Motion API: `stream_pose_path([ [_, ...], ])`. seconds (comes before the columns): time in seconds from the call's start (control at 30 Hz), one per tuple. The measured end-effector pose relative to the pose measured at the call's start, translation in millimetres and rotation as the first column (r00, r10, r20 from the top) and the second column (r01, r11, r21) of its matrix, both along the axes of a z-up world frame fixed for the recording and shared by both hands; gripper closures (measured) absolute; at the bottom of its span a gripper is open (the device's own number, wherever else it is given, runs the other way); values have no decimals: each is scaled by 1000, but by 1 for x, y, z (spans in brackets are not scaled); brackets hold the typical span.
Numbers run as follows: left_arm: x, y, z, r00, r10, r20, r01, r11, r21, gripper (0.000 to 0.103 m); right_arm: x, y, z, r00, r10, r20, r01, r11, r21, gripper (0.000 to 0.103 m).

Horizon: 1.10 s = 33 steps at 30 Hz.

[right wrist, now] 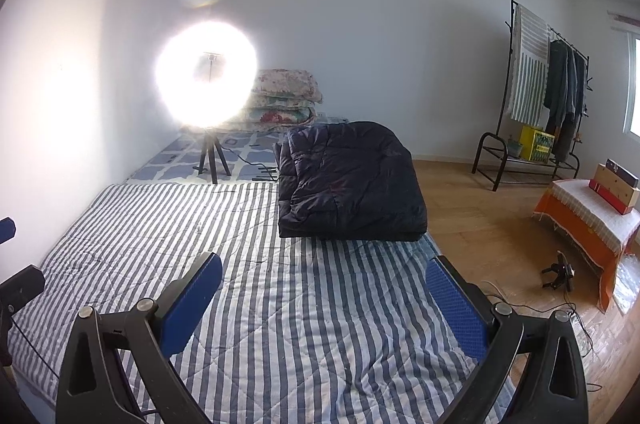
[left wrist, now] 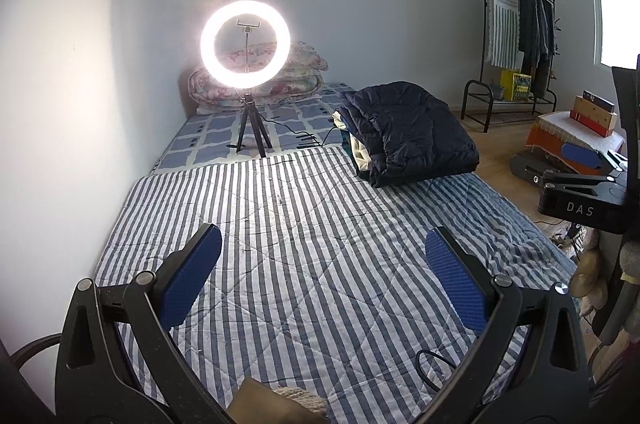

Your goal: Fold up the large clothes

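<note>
Left gripper [left wrist: 324,278]: we see its blue-padded jaws spread wide with nothing between them, hovering over the striped quilt [left wrist: 320,264].
Right gripper [right wrist: 324,298]: we find it just as wide open and empty-handed, above the same striped quilt [right wrist: 280,304]; in the left wrist view it also shows at the right edge [left wrist: 576,184], out past the bed.
Dark puffer jacket [right wrist: 352,184]: we see it folded into a thick block at the far right side of the quilt, near the bed's edge; from the left wrist view the jacket [left wrist: 412,132] sits atop other folded clothes [left wrist: 356,148], pale and teal at the side.
Ring light [left wrist: 245,42]: lit, on a small tripod, standing on the bed beyond the quilt.
Floral bedding [left wrist: 280,80]: stacked behind the light against the wall.
Clothes rack [right wrist: 536,96]: well apart on the wooden floor, hung with garments.
</note>
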State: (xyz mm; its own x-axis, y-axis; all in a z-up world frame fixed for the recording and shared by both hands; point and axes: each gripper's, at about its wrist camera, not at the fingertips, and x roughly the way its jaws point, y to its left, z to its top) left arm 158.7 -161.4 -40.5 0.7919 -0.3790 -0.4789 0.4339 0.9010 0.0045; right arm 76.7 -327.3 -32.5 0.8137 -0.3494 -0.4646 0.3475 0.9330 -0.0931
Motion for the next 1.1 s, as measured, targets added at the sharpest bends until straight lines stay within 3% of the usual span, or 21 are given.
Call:
stream_pose_path([
  [1.1, -2, 1, -1, 1000, 0, 15, 0, 1000, 3, 0, 3, 1, -4, 1000, -2, -6, 2, 1000, 11, 0],
])
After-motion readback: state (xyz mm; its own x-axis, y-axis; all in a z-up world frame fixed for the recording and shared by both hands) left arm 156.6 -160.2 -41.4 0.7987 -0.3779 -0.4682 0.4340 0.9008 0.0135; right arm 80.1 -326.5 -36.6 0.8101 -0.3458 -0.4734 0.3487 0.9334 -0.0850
